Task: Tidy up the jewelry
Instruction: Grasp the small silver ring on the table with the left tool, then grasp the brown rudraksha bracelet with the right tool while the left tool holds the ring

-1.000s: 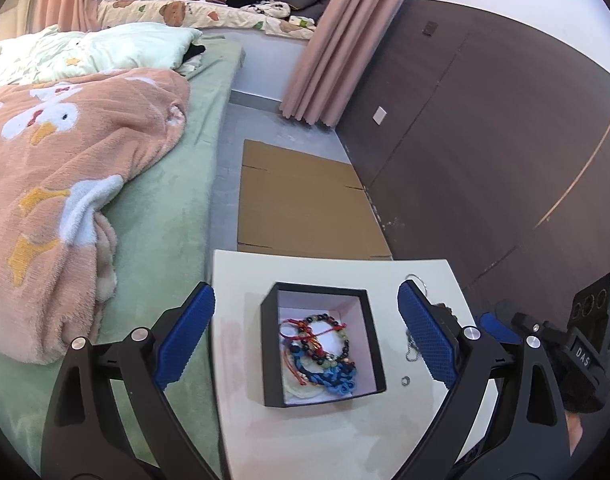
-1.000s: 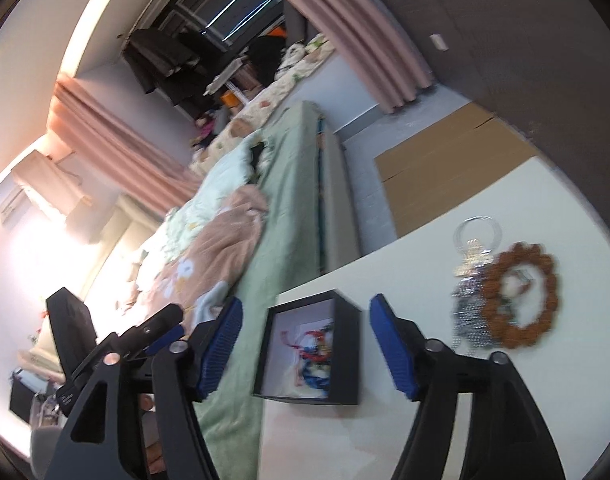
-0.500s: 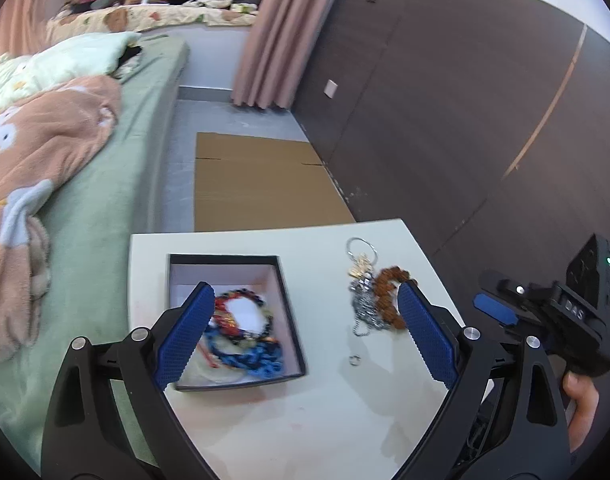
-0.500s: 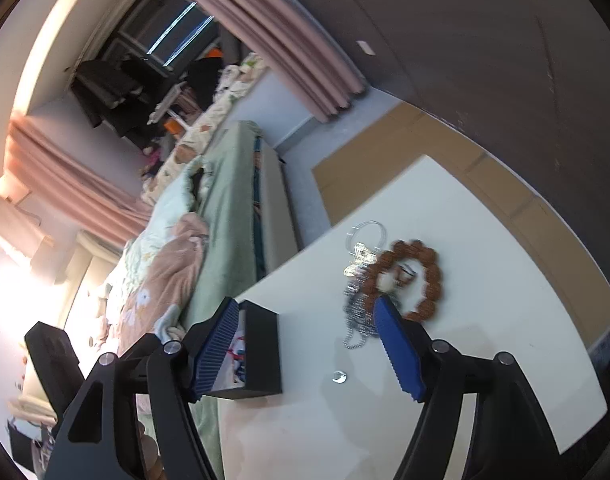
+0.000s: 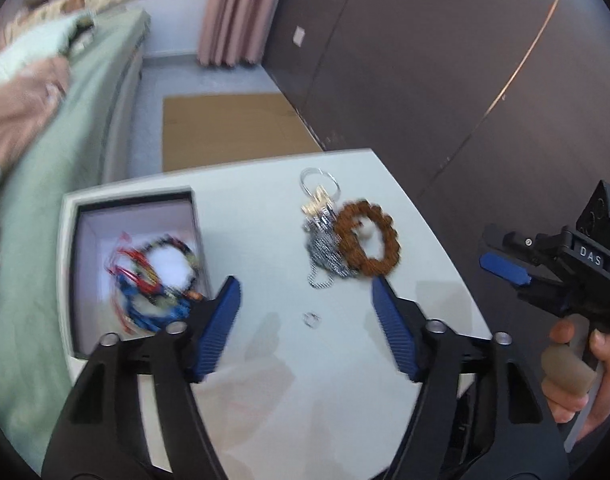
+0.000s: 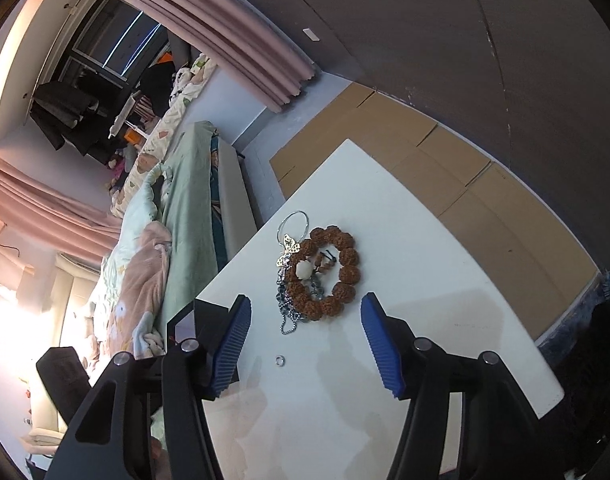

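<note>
Lying brown bead bracelet (image 6: 325, 272), knobbly

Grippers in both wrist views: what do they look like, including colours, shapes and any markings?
Each claw has two black, angular arms with cut-out openings and silver round bolts at the joints. The left claw and right claw both end in blue ribbed pads. Seen from the left wrist, the right unit is a black body lettered "DAS", with a small green light and a blue pad.
</note>
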Demonstrator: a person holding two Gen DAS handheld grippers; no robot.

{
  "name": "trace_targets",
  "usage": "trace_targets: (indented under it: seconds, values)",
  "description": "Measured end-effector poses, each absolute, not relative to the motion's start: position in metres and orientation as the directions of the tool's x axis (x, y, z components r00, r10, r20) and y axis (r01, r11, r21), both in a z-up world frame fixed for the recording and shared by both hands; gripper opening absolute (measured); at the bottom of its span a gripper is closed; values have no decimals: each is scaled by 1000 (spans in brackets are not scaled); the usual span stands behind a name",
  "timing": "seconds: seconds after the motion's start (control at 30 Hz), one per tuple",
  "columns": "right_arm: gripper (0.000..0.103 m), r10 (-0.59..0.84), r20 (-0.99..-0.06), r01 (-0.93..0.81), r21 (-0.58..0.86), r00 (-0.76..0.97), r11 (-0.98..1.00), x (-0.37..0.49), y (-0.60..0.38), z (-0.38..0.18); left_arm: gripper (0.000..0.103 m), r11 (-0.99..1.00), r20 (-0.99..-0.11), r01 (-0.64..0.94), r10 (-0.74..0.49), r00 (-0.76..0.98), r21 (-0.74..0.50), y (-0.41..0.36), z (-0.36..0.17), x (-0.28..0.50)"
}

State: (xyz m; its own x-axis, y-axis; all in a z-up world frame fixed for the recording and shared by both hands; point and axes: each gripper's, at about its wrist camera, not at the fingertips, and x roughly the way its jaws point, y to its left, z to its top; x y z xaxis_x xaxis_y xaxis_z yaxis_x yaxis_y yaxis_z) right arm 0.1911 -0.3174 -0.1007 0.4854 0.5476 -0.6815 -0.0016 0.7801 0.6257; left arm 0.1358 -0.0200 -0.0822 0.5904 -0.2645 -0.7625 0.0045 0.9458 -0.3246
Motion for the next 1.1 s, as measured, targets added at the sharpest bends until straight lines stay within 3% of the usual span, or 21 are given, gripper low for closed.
trace_targets:
  seconds: [0.27, 0.7, 0.97, 1.1]
  values:
    - [52, 538, -698, 0, 610, 473, 792, 188, -325, -102, 46, 951, -818, -12, -260, 513, -310, -39, -110, 146]
    - [50, 506, -729, 17, 578, 462, 816, 191, -340, -104, 40, 989, -882, 21, -139, 451, -145, -76, -144, 157]
    - [50, 499, -737, 2, 562, 457, 827, 193, -333, -104, 12, 999, -890, 39, -36, 455, -20, -89, -152, 156]
    - [49, 496, -746, -6, 551, 445, 834, 194, -326, -108, 12, 997, -889, 40, -77, 452, -67, -82, -150, 156]
